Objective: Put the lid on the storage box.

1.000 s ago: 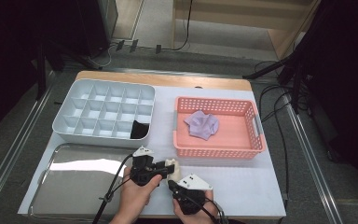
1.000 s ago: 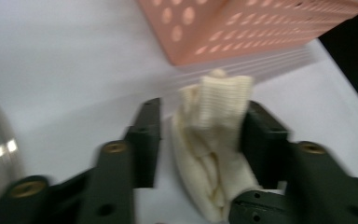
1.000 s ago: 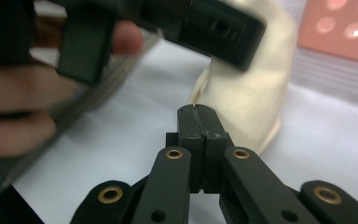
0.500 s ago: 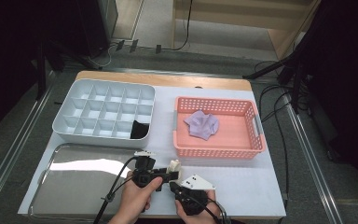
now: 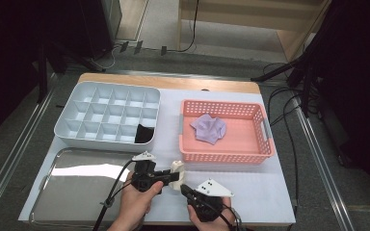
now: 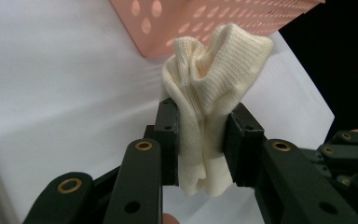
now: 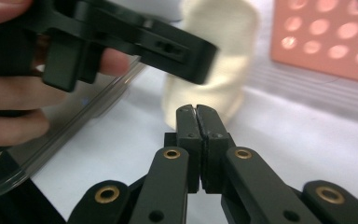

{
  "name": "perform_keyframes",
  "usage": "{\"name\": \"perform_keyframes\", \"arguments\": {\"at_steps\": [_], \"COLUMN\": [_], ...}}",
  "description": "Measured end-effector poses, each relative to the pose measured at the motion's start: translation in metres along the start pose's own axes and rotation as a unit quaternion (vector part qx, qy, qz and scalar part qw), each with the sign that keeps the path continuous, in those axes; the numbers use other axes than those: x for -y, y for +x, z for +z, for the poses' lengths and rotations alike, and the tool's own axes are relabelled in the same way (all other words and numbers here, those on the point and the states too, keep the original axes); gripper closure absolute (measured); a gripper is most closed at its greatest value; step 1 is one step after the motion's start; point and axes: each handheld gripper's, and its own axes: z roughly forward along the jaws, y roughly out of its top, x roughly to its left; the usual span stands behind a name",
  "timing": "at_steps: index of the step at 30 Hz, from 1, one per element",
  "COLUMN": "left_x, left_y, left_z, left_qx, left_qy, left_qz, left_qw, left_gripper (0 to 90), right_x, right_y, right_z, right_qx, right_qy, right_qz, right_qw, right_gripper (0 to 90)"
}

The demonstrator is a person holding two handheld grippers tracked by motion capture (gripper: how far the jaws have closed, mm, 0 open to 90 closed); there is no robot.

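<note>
On the counter (image 5: pixel 250 192), one black item (image 5: pixel 144 134) already sat in the divider tray (image 5: pixel 107 117). Our left claw (image 5: pixel 173 174) had just been closing and pinched the cream sock (image 6: pixel 209 93), lifted beside the pink basket (image 5: pixel 226 154). Our right claw (image 7: pixel 198 116) stayed fully closed, empty. Sorting remained.
</note>
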Motion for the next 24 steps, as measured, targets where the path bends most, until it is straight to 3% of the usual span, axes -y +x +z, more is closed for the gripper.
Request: {"name": "perform_keyframes", "arguments": {"at_steps": [10, 16, 24], "left_x": [-0.003, -0.006, -0.009], "left_y": [-0.003, 0.001, 0.011], "left_z": [-0.016, -0.029, -0.047], "left_qx": [-0.015, -0.025, -0.034], "left_qy": [-0.013, -0.021, -0.036], "left_qz": [0.023, 0.033, 0.030], "left_qw": [0.9995, 0.9989, 0.9984], "left_gripper": [70.5, 70.4, 70.4], "right_x": [-0.003, -0.004, -0.005], "right_y": [-0.007, -0.008, -0.012], "right_z": [-0.005, -0.005, -0.004], "right_qx": [0.013, 0.014, 0.019], "right_qy": [-0.008, -0.008, -0.008], "right_qz": [0.002, -0.006, -0.006], "right_qw": [0.9999, 0.9999, 0.9998], "right_gripper": [87.2, 82.7, 66.5]}}
